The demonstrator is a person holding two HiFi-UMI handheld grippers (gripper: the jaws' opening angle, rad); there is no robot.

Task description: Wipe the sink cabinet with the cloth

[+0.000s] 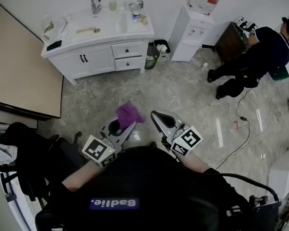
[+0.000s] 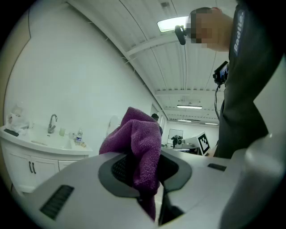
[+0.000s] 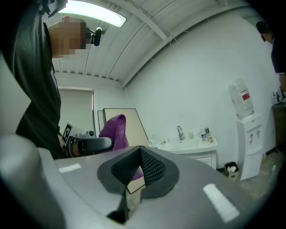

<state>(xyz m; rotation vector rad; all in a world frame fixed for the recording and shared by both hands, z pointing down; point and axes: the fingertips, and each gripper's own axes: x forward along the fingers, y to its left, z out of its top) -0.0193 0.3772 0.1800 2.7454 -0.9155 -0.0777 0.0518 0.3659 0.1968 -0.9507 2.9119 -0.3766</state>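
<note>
A purple cloth (image 1: 128, 114) is pinched in my left gripper (image 1: 120, 127), held up over the floor in front of the person's body; in the left gripper view the cloth (image 2: 138, 147) bunches up above the closed jaws. My right gripper (image 1: 160, 120) is beside it to the right, shut with nothing between its pads (image 3: 139, 169). The white sink cabinet (image 1: 97, 48) stands across the floor at the upper left, with a faucet (image 1: 95, 3) and small items on its top. Both grippers are well short of it.
A water dispenser (image 1: 191, 26) and a small bin (image 1: 161, 48) stand right of the cabinet. A person in dark clothes (image 1: 255, 58) bends by a dark cabinet at the upper right. A beige board (image 1: 20, 71) leans at the left. Cables cross the marble floor (image 1: 185, 90).
</note>
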